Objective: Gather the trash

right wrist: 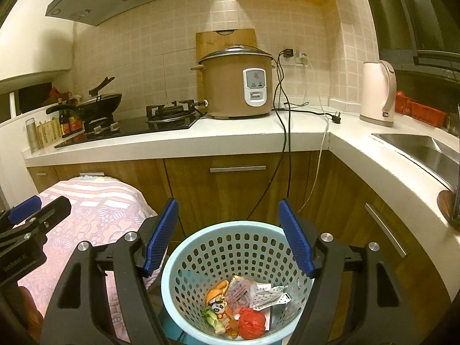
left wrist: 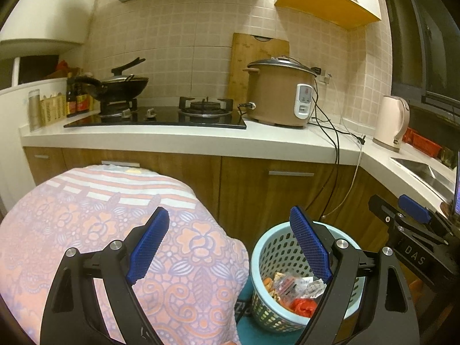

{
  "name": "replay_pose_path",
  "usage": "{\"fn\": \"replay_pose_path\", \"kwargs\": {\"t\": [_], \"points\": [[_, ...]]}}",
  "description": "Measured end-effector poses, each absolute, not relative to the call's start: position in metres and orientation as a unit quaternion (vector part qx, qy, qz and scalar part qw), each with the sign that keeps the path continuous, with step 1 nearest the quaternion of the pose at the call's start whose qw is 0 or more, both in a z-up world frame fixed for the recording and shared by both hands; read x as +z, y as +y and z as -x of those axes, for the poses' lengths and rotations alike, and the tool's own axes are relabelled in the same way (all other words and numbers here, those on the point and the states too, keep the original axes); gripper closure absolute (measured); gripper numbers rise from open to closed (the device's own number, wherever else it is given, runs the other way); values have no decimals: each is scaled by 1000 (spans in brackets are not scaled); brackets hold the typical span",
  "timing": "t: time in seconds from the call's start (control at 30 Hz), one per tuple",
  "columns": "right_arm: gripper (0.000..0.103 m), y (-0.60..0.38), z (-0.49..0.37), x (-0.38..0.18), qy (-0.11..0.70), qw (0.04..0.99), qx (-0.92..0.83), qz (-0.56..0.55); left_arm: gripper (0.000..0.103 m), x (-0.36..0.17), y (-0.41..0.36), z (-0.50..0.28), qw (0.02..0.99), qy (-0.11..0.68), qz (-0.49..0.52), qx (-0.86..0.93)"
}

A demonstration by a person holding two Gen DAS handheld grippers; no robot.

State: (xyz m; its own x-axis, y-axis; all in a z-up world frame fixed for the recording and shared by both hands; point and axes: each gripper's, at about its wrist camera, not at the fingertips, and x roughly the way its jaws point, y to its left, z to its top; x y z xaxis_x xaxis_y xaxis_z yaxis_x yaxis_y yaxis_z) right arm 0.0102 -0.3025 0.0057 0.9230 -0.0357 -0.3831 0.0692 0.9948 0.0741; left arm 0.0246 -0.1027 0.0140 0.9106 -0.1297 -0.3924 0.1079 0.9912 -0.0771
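Note:
A pale blue perforated waste basket [right wrist: 238, 253] stands on the floor in front of the kitchen cabinets. Inside it lies trash: a red crumpled wrapper [right wrist: 251, 323], an orange packet [right wrist: 220, 293], clear and white wrappers [right wrist: 270, 296]. My right gripper [right wrist: 230, 235] hangs open right above the basket, nothing between its blue pads. My left gripper [left wrist: 230, 247] is open too, over the edge of a pink patterned cloth [left wrist: 86, 230], with the basket [left wrist: 273, 247] just right of it. The trash [left wrist: 293, 290] shows in that view as well.
The cloth-covered surface [right wrist: 95, 207] is left of the basket. Behind runs a white counter [right wrist: 230, 138] with a gas hob [right wrist: 161, 118], wok [right wrist: 97, 103], rice cooker [right wrist: 238, 86], kettle [right wrist: 378, 92] and sink [right wrist: 425, 149]. Cables [right wrist: 284, 149] hang down the cabinet front.

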Motion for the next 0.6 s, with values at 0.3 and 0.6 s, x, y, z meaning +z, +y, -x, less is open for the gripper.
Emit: {"fn": "replay_pose_path", "kwargs": {"t": [0.3, 0.6], "points": [[35, -310, -13, 2, 202, 977, -29, -54, 19, 14, -104, -26, 977, 203, 24, -64], [35, -310, -15, 1, 204, 977, -29, -55, 19, 12, -102, -28, 975, 209, 32, -63]]}}
